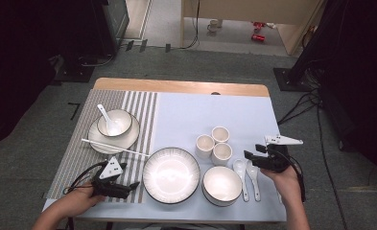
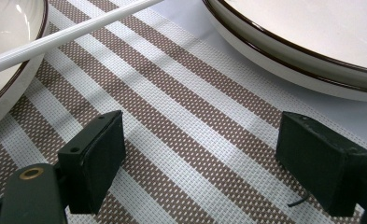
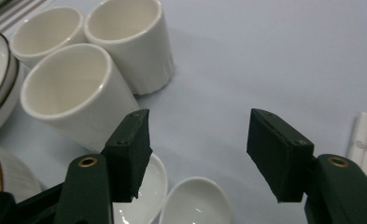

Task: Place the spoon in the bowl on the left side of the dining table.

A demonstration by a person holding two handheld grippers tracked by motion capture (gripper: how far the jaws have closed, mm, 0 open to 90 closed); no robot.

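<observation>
My left gripper (image 1: 130, 186) lies low over the striped placemat (image 1: 104, 103) at the front left, open, with only mat between its pads (image 2: 200, 158). A white chopstick (image 2: 69, 35) and the rim of the large plate (image 2: 302, 56) lie just ahead of it. My right gripper (image 1: 250, 156) hovers open above the bowls of two white spoons (image 1: 250, 176), right of three white cups (image 1: 214, 143). In the right gripper view the jaws (image 3: 200, 154) stand wide apart and hold nothing, with the nearest cup (image 3: 74, 88) beside the left jaw and the spoon bowls (image 3: 195, 203) below.
A small bowl with a spoon (image 1: 113, 122) sits on a plate at the left, and the chopstick (image 1: 114, 147) lies along that plate's near edge. The large plate (image 1: 170, 175) and a dark-rimmed bowl (image 1: 222, 185) stand at the front. White sticks (image 3: 365, 140) lie right of my right gripper.
</observation>
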